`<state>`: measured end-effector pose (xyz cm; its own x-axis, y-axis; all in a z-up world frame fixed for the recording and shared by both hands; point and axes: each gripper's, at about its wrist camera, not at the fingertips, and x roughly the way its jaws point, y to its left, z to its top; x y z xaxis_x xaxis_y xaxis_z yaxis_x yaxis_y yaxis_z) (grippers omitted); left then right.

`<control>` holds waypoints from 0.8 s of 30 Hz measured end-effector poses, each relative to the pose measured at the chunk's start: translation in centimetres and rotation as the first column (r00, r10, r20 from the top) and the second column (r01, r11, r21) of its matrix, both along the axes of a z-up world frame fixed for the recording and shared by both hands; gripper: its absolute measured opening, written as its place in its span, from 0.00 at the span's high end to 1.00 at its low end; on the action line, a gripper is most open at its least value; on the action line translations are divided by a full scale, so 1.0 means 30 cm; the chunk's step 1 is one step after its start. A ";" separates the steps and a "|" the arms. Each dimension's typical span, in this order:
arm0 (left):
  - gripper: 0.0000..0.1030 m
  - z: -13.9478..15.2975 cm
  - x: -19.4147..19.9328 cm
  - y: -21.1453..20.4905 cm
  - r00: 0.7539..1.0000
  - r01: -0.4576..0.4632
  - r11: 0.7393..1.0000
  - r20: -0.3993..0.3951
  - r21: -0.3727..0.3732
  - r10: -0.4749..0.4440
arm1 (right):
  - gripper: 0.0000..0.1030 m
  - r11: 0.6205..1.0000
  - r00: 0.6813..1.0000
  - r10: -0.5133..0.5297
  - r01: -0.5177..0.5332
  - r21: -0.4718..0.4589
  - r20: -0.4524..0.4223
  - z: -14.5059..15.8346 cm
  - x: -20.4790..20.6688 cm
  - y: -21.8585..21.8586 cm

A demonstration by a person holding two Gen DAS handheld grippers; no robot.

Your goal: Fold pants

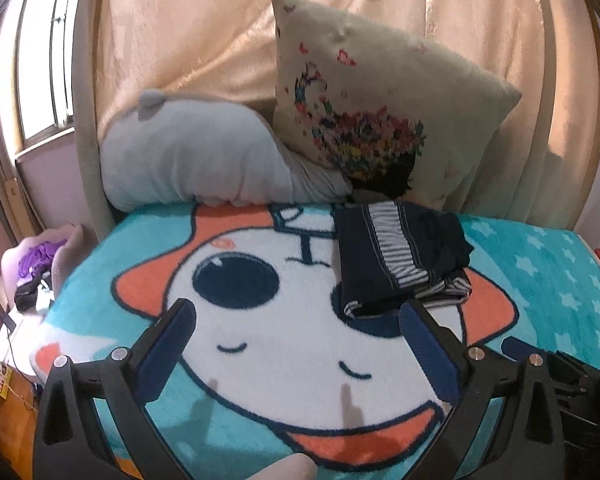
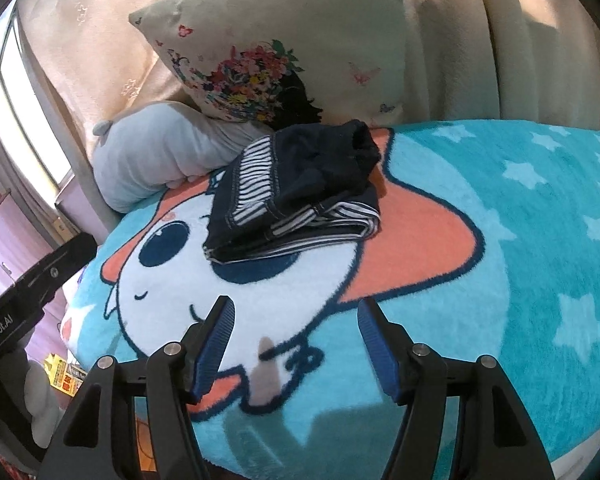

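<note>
The dark navy pants with striped white trim point(image 1: 402, 252) lie folded in a compact stack on the cartoon blanket point(image 1: 284, 360), far and to the right of my left gripper point(image 1: 296, 316). That gripper is open and empty, hovering over the blanket short of the stack. In the right wrist view the folded pants point(image 2: 296, 192) lie ahead and slightly left of my right gripper point(image 2: 296, 316), which is open and empty above the blanket point(image 2: 500, 260). The left gripper's body point(image 2: 40, 280) shows at the left edge.
A floral cushion point(image 1: 380, 92) and a grey plush pillow point(image 1: 196, 160) lean against the peach curtain point(image 1: 220, 20) behind the pants. A window point(image 1: 36, 60) is at far left. Clutter lies on the floor point(image 1: 32, 272) left of the bed.
</note>
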<state>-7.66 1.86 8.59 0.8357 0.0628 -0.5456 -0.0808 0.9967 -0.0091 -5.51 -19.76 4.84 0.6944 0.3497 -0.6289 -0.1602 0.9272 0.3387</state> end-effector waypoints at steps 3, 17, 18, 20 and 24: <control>0.02 -0.028 0.023 0.002 0.999 0.014 1.000 -0.040 -0.018 -0.015 | 0.33 1.000 1.000 -0.011 0.011 -0.013 -0.005 -0.010 0.005 -0.001; 0.02 -0.105 0.099 0.026 0.989 0.027 0.997 -0.140 -0.069 -0.036 | 0.32 0.998 0.999 -0.024 0.021 -0.061 -0.043 -0.060 0.041 0.017; 0.02 -0.110 0.103 0.026 0.988 0.028 0.997 -0.146 -0.071 -0.038 | 0.32 0.998 0.999 -0.024 0.021 -0.063 -0.044 -0.062 0.042 0.018; 0.02 -0.117 0.110 0.028 0.987 0.029 0.997 -0.156 -0.078 -0.041 | 0.32 0.997 0.999 -0.024 0.021 -0.070 -0.047 -0.065 0.046 0.022; 0.02 -0.131 0.123 0.030 0.983 0.033 0.996 -0.175 -0.087 -0.048 | 0.31 0.996 0.998 -0.026 0.022 -0.083 -0.050 -0.068 0.053 0.027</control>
